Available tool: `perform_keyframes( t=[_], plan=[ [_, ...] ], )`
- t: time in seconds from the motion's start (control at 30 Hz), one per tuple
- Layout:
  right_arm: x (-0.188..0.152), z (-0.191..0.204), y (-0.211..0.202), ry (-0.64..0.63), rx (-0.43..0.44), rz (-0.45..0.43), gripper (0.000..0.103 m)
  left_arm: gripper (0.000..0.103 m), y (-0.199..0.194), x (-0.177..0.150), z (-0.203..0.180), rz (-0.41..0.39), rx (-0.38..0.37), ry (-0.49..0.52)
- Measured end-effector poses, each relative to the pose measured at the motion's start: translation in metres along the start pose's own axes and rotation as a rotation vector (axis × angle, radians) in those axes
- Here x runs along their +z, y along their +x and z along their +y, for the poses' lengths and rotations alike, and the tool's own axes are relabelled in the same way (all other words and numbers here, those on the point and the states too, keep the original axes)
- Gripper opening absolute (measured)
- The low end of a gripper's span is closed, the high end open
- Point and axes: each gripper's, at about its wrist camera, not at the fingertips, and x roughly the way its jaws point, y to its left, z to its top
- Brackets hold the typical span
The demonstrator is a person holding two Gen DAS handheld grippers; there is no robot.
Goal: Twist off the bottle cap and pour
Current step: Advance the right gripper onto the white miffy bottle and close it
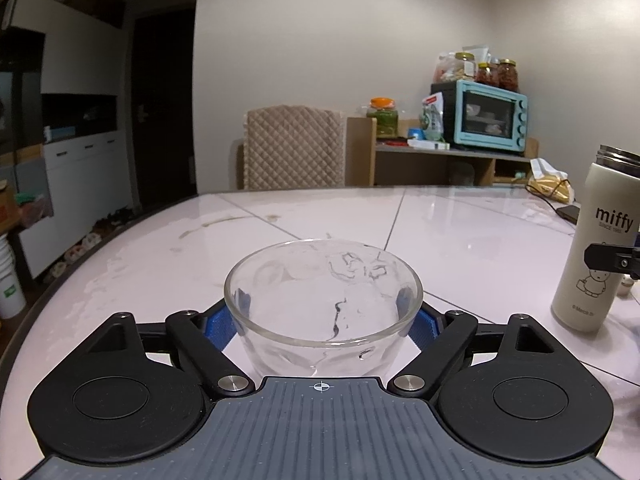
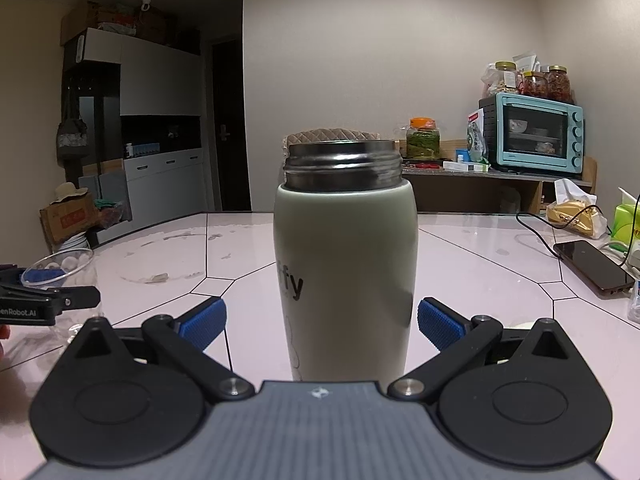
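Note:
A clear glass bowl [image 1: 323, 304] stands on the white table, held between the blue pads of my left gripper [image 1: 323, 320], which is shut on its sides. A cream "miffy" flask [image 2: 346, 264] stands upright with its cap off and its steel threaded neck bare. My right gripper [image 2: 320, 322] is open, its blue pads on either side of the flask with gaps to it. The flask also shows at the right in the left wrist view [image 1: 592, 248]. The bowl also shows at the left edge in the right wrist view [image 2: 60, 268]. No cap is in view.
A dark phone [image 2: 592, 266] with a cable lies at the table's right, beside a yellow bag [image 2: 576, 212] and a green tissue pack [image 2: 628, 224]. A quilted chair [image 1: 294, 148] stands behind the table. A teal oven [image 2: 534, 132] sits on a back shelf.

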Motion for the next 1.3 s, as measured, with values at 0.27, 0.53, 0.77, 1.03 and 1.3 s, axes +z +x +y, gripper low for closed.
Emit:
perform_keyframes(
  t=[0.27, 0.53, 0.77, 1.03, 1.3],
  plan=[
    [-0.001, 0.000, 0.003, 0.001, 0.000, 0.010, 0.103, 0.086, 0.001, 0.000, 0.001, 0.000, -0.023, 0.001],
    [-0.001, -0.003, 0.008, -0.007, 0.003, 0.021, 0.103, 0.086, 0.001, 0.000, 0.004, 0.000, -0.088, 0.020],
    [-0.001, -0.005, 0.011, -0.032, 0.024, 0.024, 0.103, 0.086, 0.005, 0.002, 0.013, -0.001, -0.173, 0.045],
    [-0.001, -0.011, 0.013, -0.032, 0.026, 0.025, 0.103, 0.086, 0.008, 0.003, 0.021, -0.004, -0.267, 0.073],
    [-0.003, -0.013, 0.013, -0.038, 0.037, 0.031, 0.095, 0.086, 0.011, 0.003, 0.024, -0.003, -0.340, 0.090]
  ],
)
